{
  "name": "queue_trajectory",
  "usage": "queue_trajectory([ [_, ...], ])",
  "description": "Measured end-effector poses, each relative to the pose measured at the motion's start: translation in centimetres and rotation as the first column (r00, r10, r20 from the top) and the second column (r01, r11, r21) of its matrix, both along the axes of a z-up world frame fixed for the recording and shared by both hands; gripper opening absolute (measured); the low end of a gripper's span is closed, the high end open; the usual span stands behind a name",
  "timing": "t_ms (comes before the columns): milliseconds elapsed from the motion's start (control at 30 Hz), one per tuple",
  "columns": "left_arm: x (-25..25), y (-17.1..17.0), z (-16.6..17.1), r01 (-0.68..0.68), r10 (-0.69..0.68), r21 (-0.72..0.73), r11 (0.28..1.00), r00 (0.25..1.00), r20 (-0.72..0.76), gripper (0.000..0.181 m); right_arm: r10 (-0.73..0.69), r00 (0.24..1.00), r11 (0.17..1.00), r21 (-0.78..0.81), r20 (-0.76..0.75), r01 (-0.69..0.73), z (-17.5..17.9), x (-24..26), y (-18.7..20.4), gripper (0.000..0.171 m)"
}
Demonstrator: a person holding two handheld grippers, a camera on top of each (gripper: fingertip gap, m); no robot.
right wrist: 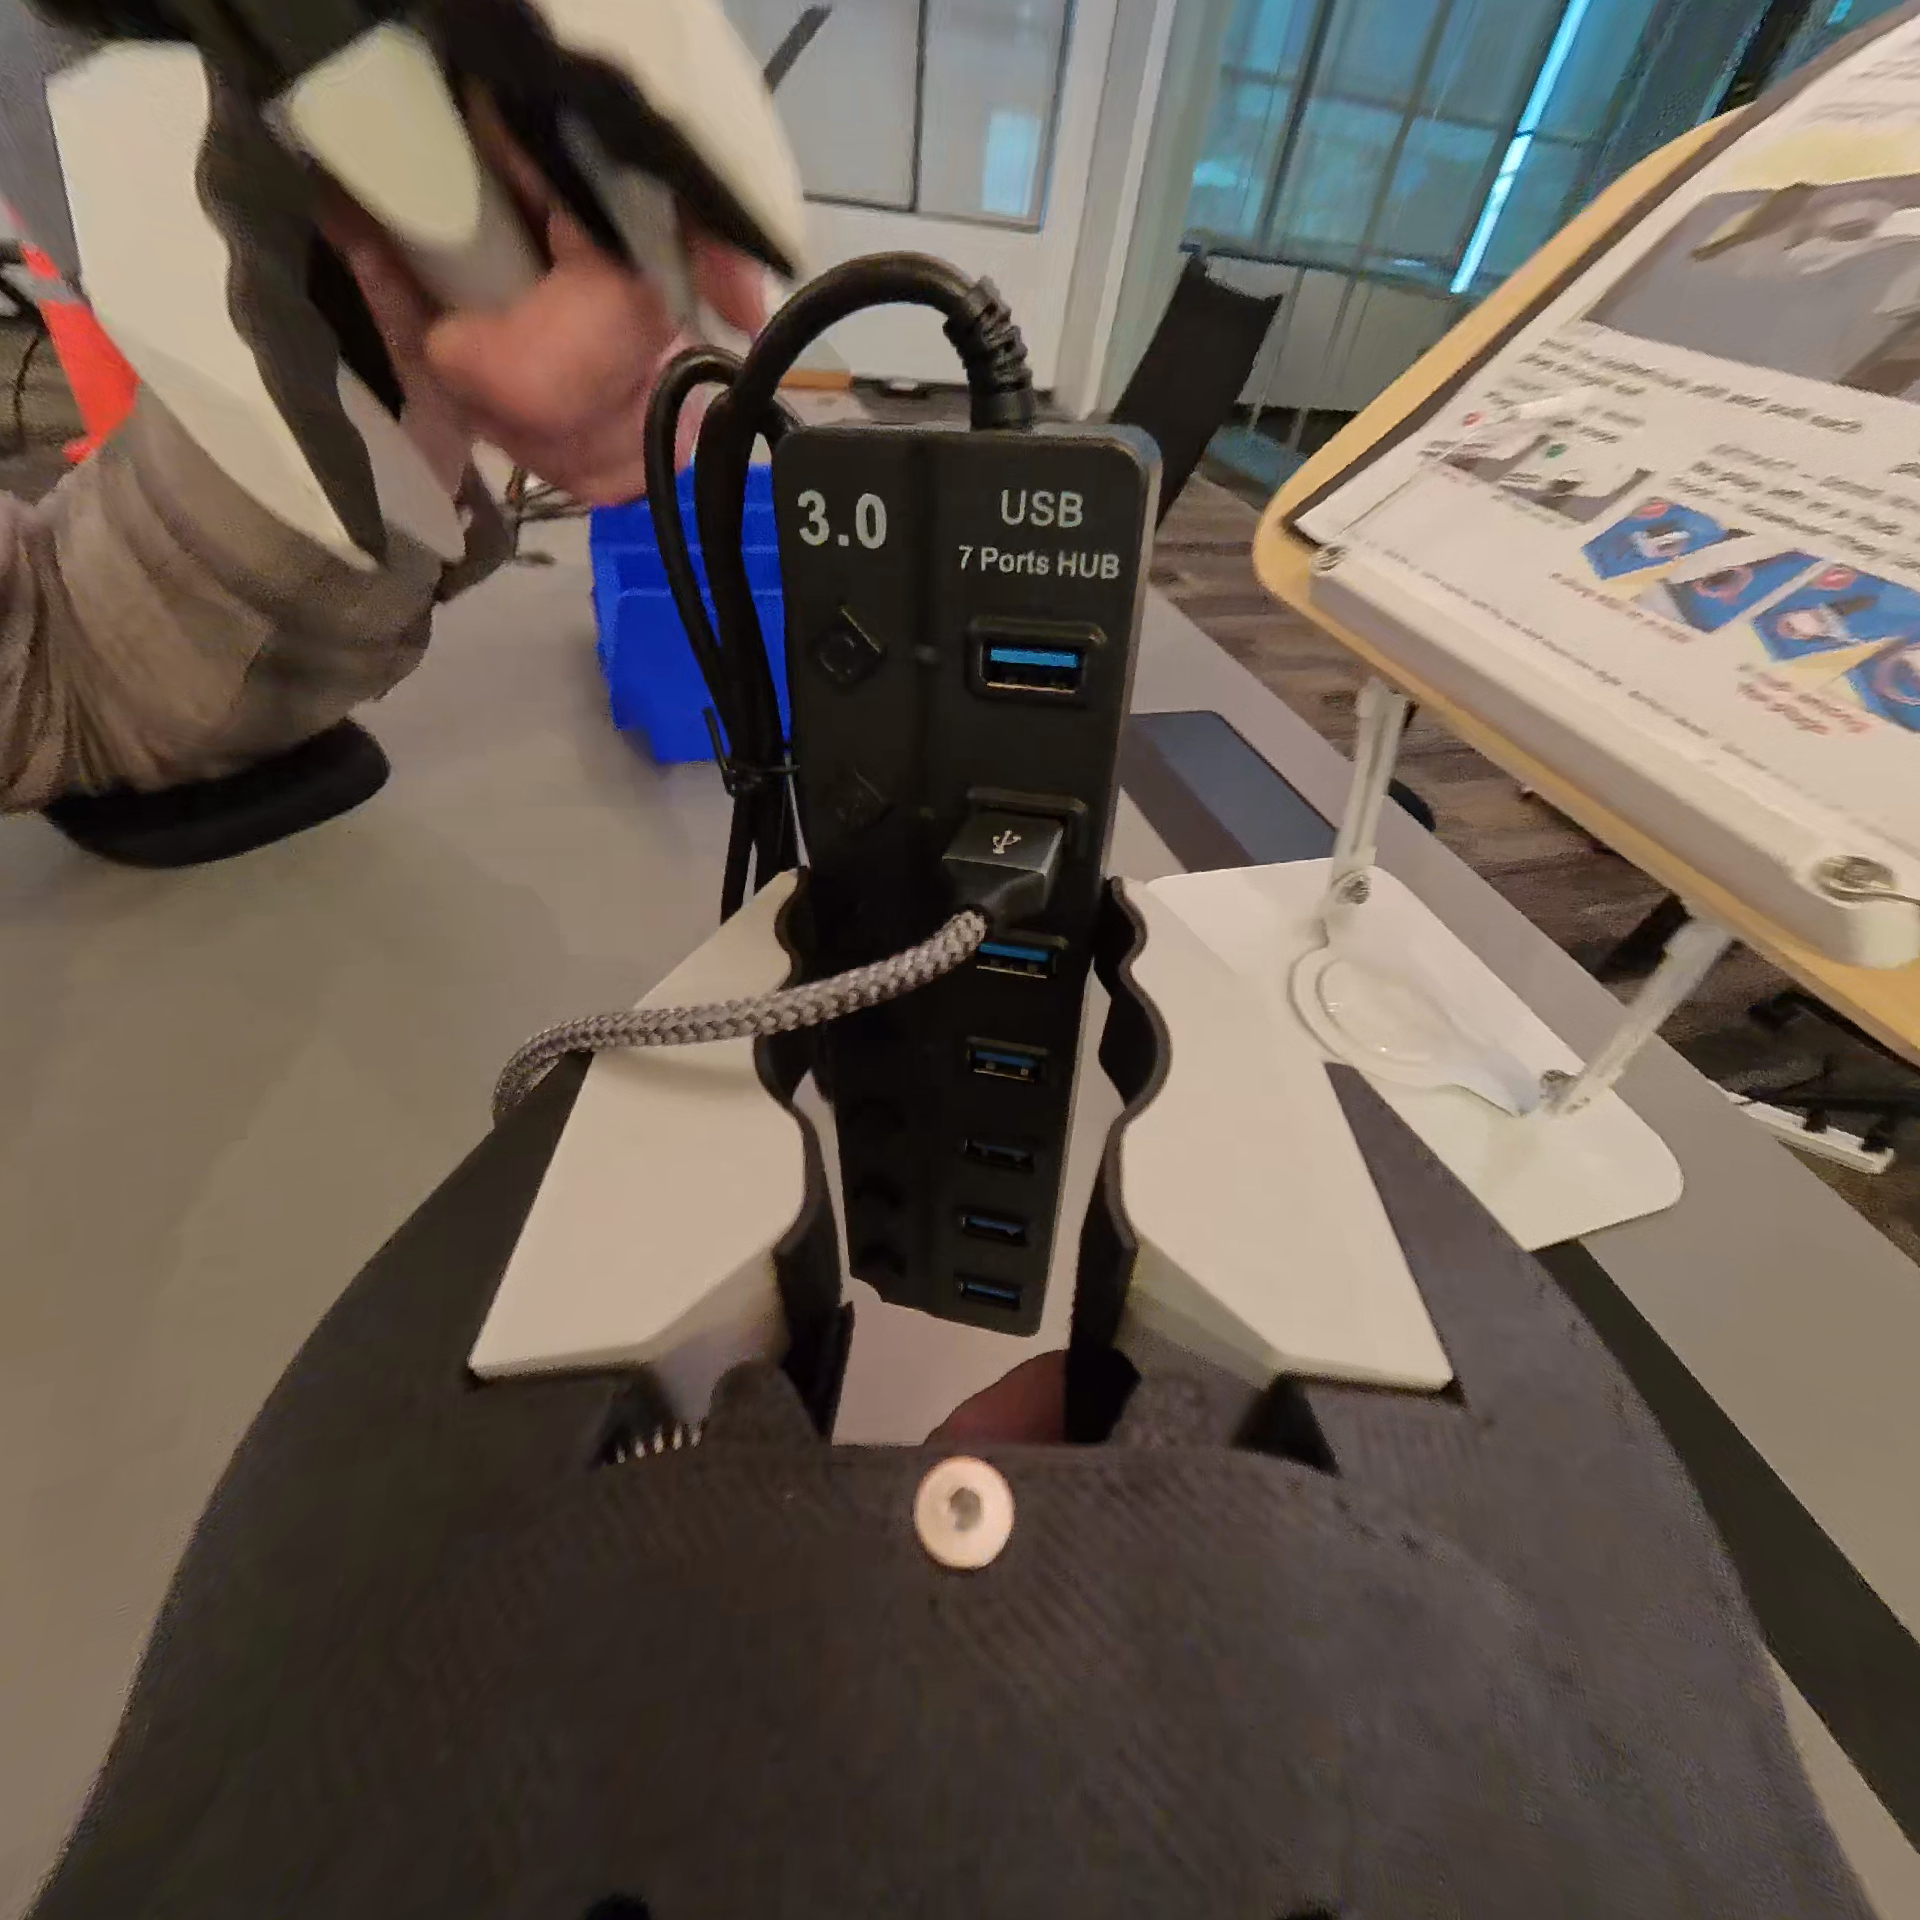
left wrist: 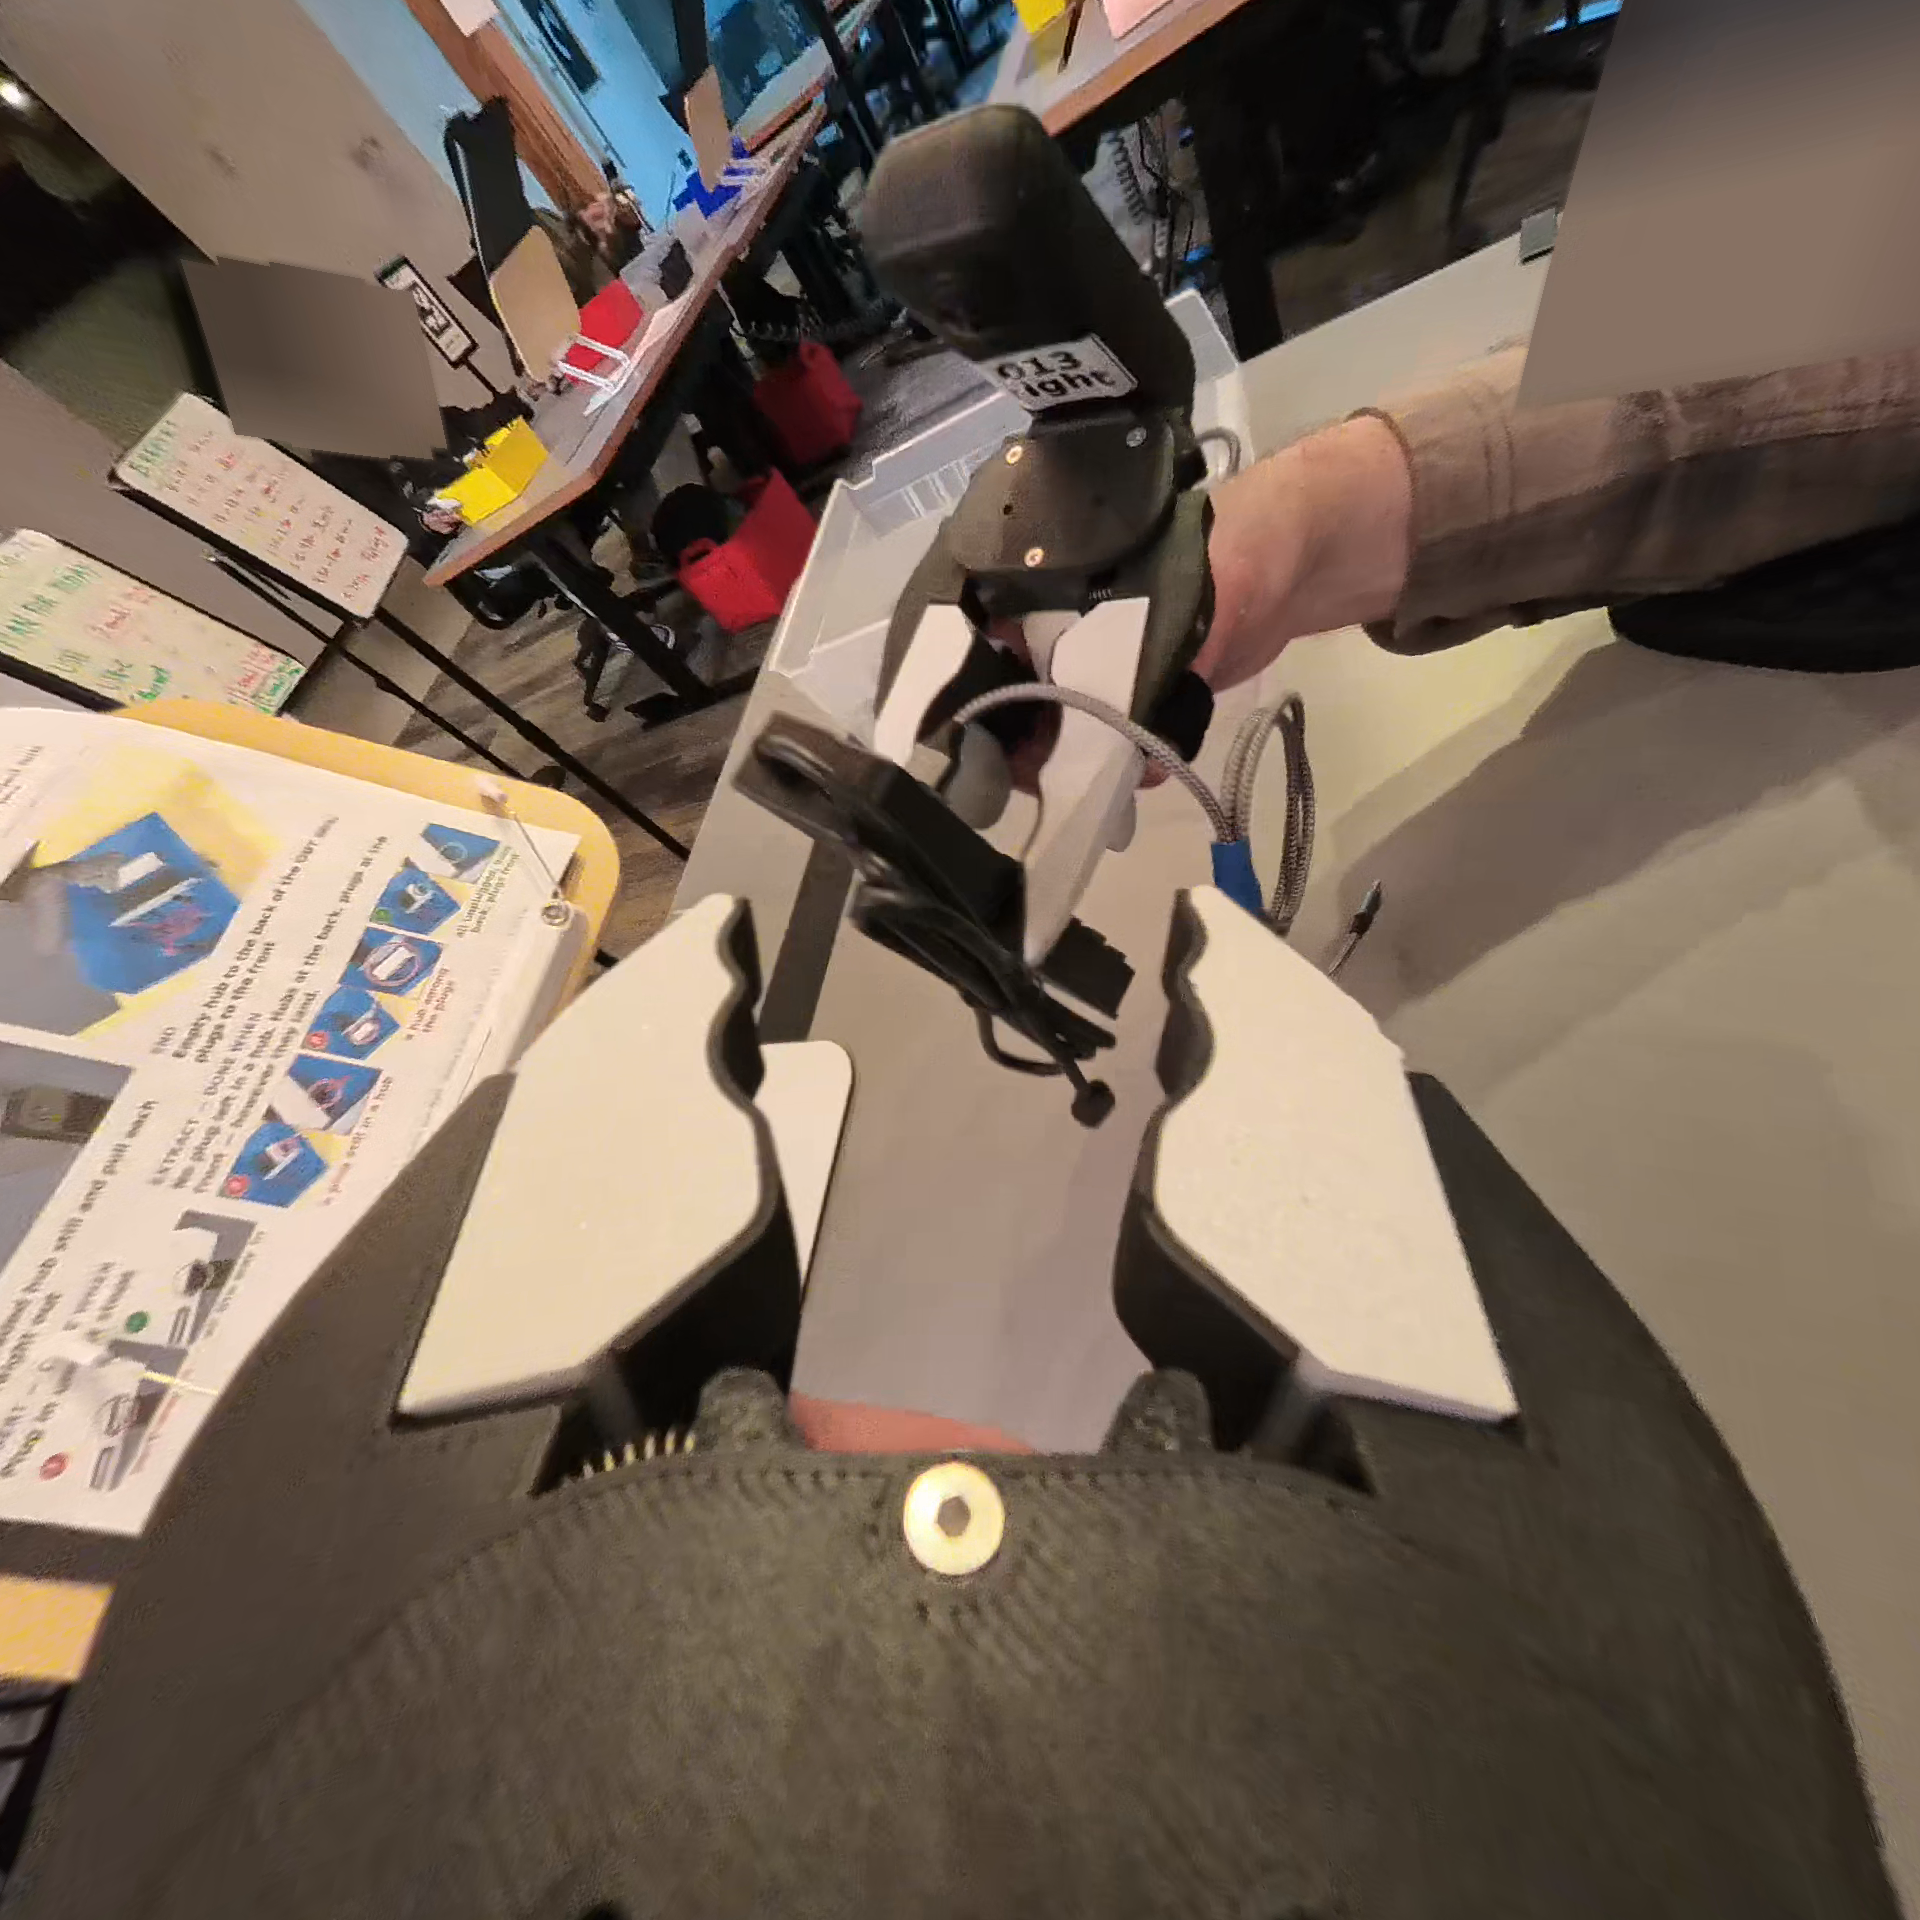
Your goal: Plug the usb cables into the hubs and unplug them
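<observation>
Hub (right wrist: pixel 966 831) was the anchor of the moment: a long black strip with a row of ports down one face, held off the tabletop (right wrist: pixel 312 1039) with its long axis running straight out along the right gripper (right wrist: pixel 956 935), near end deep between the fingers (right wrist: pixel 665 1174), far end and its own black cord (right wrist: pixel 883 301) pointing away. The right fingers were clamped on the hub's two long edges. One plug (right wrist: pixel 1003 857) sat in the second port from the hub's far end, its face pointing out of the port side, and its grey braided cable (right wrist: pixel 727 1013) drooped from the plug across the right gripper's left finger.

Beyond the hub's far end, and to its cord side, the left gripper (left wrist: pixel 961 1060) hovered apart from it. Its fingers (left wrist: pixel 613 1174) stood open with nothing between them. In the left wrist view the hub (left wrist: pixel 894 831) lay ahead of those open fingers, and the braided cable (left wrist: pixel 1091 717) arched behind it. A second braided cable (left wrist: pixel 1283 800) with a blue plug lay on the tabletop past the hub.

Judging from this, the left gripper was the free one and the nearer to the plug; pulling it would probably mean closing on the plug body and drawing square off the port face, crosswise to the hub's long axis. An instruction sheet on a stand (right wrist: pixel 1558 582) stood to the hub's port side.
</observation>
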State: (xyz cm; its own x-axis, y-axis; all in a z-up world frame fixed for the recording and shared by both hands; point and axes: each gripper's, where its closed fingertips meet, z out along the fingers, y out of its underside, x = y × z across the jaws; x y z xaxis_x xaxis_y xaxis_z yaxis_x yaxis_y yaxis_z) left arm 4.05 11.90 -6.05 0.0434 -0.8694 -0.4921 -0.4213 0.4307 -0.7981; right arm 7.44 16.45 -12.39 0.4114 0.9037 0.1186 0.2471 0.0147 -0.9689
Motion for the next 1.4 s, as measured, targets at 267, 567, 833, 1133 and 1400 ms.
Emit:
queue_trajectory([
  [267, 0.6, -0.4, -2.8, -0.025, 0.049, 0.141, 0.99, 0.984, -0.172, 0.099, 0.099, 0.959, 0.993, 0.041, 0.267, -0.114, -3.5, -2.7, -2.6, 0.051],
  [567, -0.3, -1.0, -7.7, 0.047, 0.03, 0.169, 0.984, 0.905, -0.423, 0.093, 0.122, 0.893, 0.98, 0.09, 0.434, -0.178, -5.3, -3.9, -4.1, 0.052],
  [833, -0.5, -0.8, -11.0, 0.078, -0.002, 0.12, 0.99, 0.845, -0.535, 0.081, 0.102, 0.855, 0.975, 0.12, 0.509, -0.188, -6.1, -4.3, -4.6, 0.051],
  [1133, 0.2, -0.1, -11.4, 0.083, 0.011, 0.157, 0.984, 0.854, -0.52, 0.077, 0.026, 0.813, 0.977, 0.159, 0.582, -0.144, -6.7, -3.7, -3.8, 0.051],
  [1400, 0.8, 0.4, -10.8, 0.114, -0.01, 0.196, 0.974, 0.885, -0.465, 0.069, -0.001, 0.808, 0.977, 0.173, 0.589, -0.125, -6.3, -3.3, -3.6, 0.051],
])
